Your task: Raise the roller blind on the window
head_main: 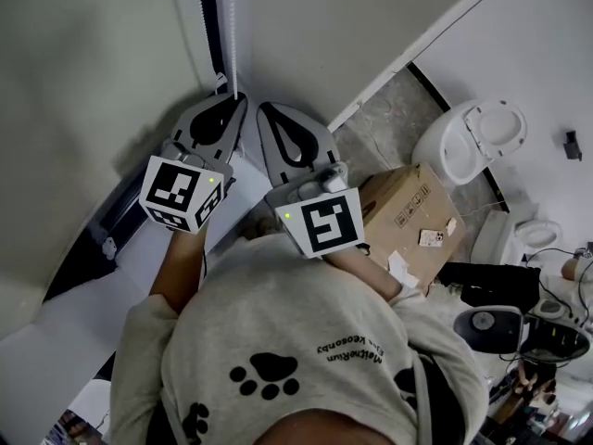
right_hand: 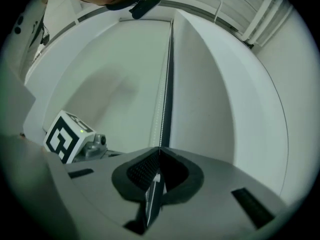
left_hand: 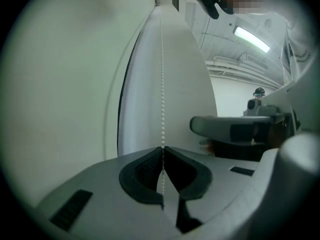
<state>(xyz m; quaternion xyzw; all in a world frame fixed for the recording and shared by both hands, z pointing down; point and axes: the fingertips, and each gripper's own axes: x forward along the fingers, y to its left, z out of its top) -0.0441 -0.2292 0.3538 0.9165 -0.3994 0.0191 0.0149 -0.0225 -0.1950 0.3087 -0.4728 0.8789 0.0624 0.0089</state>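
Your left tool (left_hand: 162, 148) and right tool (right_hand: 160, 148) are both pinched on the bead chain (head_main: 232, 35), side by side, at the roller blind's (head_main: 93, 82) right edge. Cardboard box (head_main: 408, 213) and toilet (head_main: 473, 137) sit far right, well apart from the chain.

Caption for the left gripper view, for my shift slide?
Left gripper shut on the bead chain, which runs straight up from its jaws.

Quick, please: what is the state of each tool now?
Left tool: closed on the chain.
Right tool: closed, also on the chain.
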